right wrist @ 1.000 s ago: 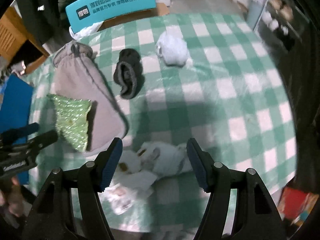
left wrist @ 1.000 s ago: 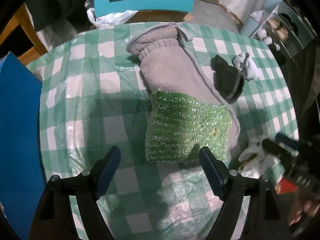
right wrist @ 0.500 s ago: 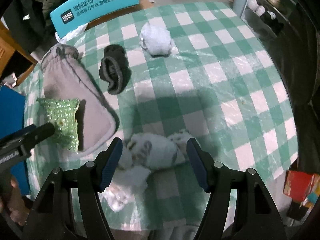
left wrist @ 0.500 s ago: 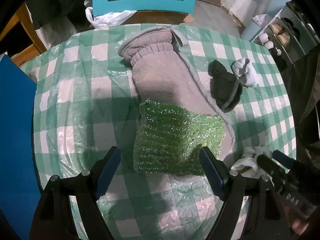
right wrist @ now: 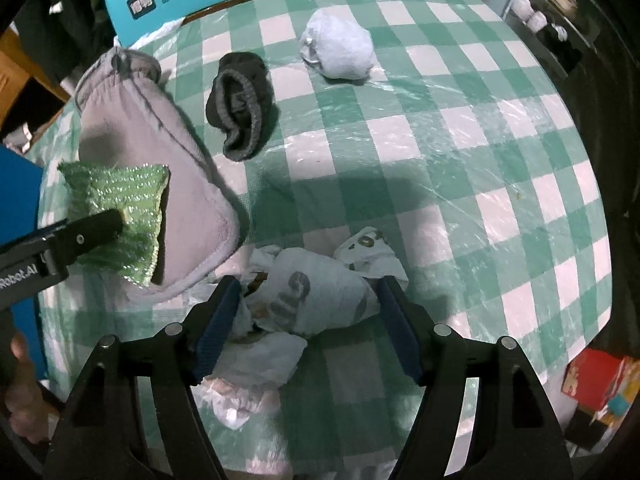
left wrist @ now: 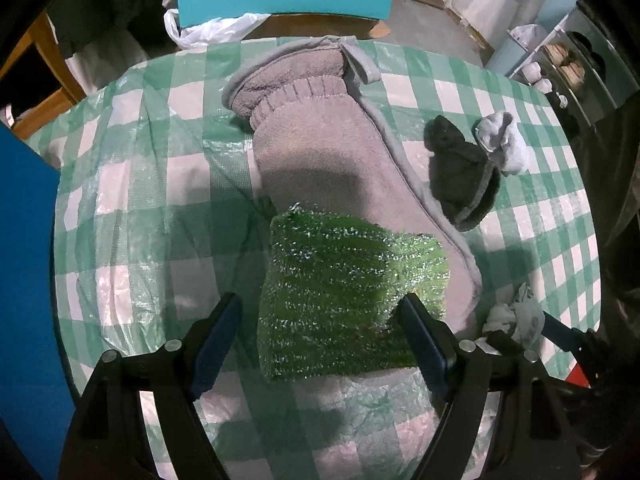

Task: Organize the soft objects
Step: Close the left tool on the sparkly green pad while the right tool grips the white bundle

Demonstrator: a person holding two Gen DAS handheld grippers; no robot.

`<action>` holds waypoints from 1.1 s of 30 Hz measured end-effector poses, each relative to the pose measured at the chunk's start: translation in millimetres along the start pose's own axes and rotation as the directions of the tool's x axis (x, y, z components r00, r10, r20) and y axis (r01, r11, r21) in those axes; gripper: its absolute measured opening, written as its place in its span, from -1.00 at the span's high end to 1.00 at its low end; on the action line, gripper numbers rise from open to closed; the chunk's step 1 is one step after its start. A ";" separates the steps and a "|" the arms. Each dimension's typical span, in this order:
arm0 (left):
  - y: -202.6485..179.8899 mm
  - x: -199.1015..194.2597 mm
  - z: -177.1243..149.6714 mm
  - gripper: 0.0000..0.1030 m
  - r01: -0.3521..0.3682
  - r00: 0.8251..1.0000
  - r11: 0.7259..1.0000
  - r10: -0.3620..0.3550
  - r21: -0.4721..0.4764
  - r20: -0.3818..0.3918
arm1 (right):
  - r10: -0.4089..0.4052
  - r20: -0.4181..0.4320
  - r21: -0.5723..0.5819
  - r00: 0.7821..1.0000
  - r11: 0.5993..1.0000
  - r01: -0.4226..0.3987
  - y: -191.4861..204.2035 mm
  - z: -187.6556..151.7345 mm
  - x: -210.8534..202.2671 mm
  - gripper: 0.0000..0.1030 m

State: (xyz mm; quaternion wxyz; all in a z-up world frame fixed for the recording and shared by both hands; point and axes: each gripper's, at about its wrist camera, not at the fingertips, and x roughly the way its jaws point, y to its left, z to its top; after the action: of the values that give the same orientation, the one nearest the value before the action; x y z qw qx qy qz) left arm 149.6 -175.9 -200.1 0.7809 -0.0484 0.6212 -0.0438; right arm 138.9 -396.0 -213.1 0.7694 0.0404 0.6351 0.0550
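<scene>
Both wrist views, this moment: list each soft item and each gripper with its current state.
Sparkly green scrubbing cloth: lying partly on the mitt, between left jaws, not gripped.
Grey fleece mitt: flat on the checked tablecloth.
Dark grey rolled sock: curled, lying alone.
Pale blue balled sock: bunched, lying alone.
White patterned crumpled cloth: loose heap between right jaws.
Left gripper: closing slightly, pads clear.
Right gripper: opening, nothing gripped.

A sparkly green cloth (left wrist: 344, 280) lies on the near end of a grey fleece mitt (left wrist: 332, 160). A dark rolled sock (right wrist: 240, 104), pale blue bundle (right wrist: 340, 50) and crumpled white patterned cloth (right wrist: 312, 292) lie apart.
</scene>
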 end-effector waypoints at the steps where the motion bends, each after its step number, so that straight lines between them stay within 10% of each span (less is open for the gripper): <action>1: -0.1 -0.9 -0.5 -0.36 0.003 1.000 1.000 -0.003 0.005 0.004 | -0.007 0.001 -0.009 1.000 1.000 0.007 2.3 0.0 1.3 -0.39; 13: -1.7 -15.2 -3.7 0.70 0.060 0.997 0.997 -0.062 0.050 0.039 | -0.094 0.029 -0.139 0.995 0.985 0.097 22.5 3.0 18.1 -0.34; 33: 4.0 -53.3 -12.6 0.77 0.069 0.988 0.994 -0.080 0.085 0.130 | -0.072 0.094 -0.208 0.993 0.974 0.090 44.0 6.5 -15.7 -0.05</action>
State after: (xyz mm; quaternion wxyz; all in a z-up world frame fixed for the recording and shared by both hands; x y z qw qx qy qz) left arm 125.5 -165.3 -152.0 0.8198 -0.0430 0.5632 -0.0946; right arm 140.8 -354.5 -190.7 0.7975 -0.0653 0.5931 0.0889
